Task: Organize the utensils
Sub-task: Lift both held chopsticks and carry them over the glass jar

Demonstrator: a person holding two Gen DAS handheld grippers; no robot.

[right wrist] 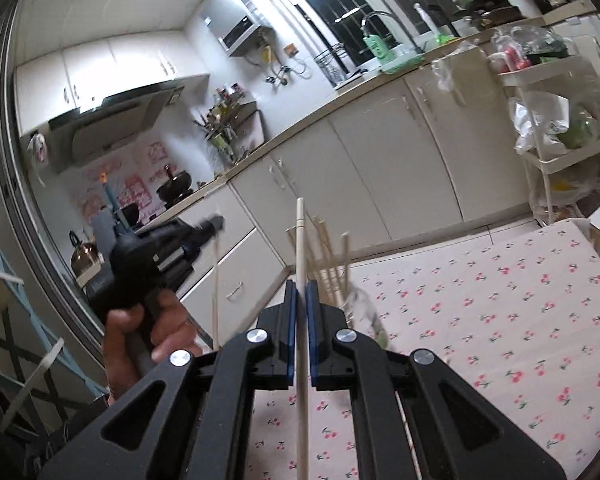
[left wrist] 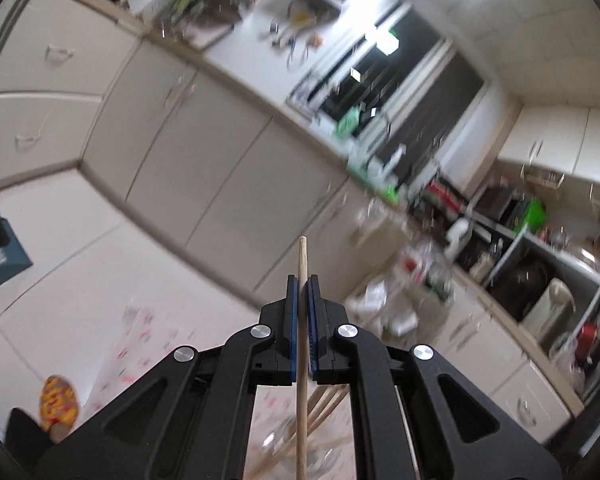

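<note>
Each tool pinches one wooden chopstick: left tool (left wrist: 302, 280) and right tool (right wrist: 301, 285) hold theirs lengthwise along the fingers, the bunched chopsticks (right wrist: 329, 256) just beyond the right tool over the cherry-print tabletop (right wrist: 500, 304).

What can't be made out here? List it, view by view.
- Left wrist view: the lower end of the pale wooden chopstick in the left claw is cut off by the frame's bottom edge.
- Left wrist view: the countertop clutter is motion-blurred.
- Right wrist view: the clear container under the bundle of wooden chopsticks is blurred and partly behind the right claw.
</note>
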